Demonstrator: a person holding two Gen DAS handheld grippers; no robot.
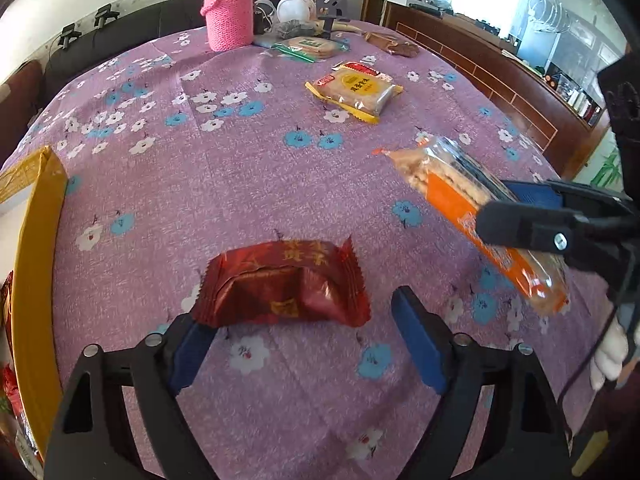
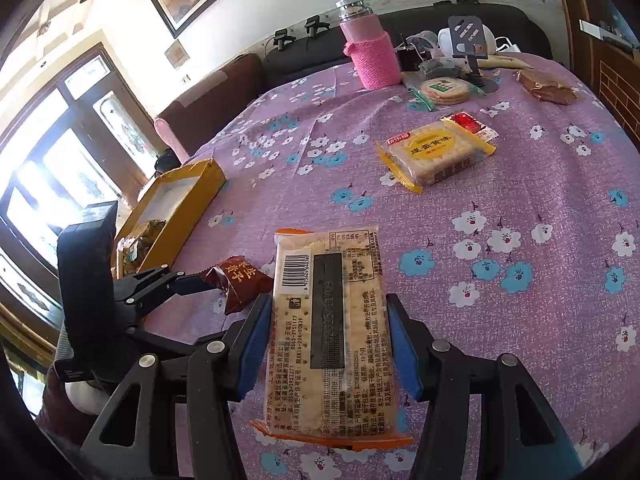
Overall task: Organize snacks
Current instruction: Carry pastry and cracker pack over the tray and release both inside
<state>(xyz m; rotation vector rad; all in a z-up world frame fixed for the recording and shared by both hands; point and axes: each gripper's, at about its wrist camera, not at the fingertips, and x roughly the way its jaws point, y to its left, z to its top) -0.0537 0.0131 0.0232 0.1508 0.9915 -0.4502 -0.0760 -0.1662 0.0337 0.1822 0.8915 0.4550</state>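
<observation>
My left gripper (image 1: 304, 340) is open, its blue pads either side of a dark red snack packet (image 1: 282, 284) that lies on the purple flowered tablecloth (image 1: 240, 184). My right gripper (image 2: 328, 340) is shut on an orange cracker pack (image 2: 330, 332) and holds it above the cloth; the pack also shows in the left wrist view (image 1: 472, 216). The red packet (image 2: 238, 280) shows beside the left gripper (image 2: 200, 280) in the right wrist view. A yellow cardboard box (image 2: 176, 208) with snacks inside stands at the table's left edge, also in the left wrist view (image 1: 36, 280).
A yellow biscuit pack (image 1: 354, 90) lies further back, with a round cracker pack (image 1: 310, 47) and a brown packet (image 1: 394, 45) behind it. A pink knitted-sleeve bottle (image 1: 229, 12), a phone stand (image 1: 330, 4) and small clutter stand at the far edge. A wooden cabinet (image 1: 500, 80) runs along the right.
</observation>
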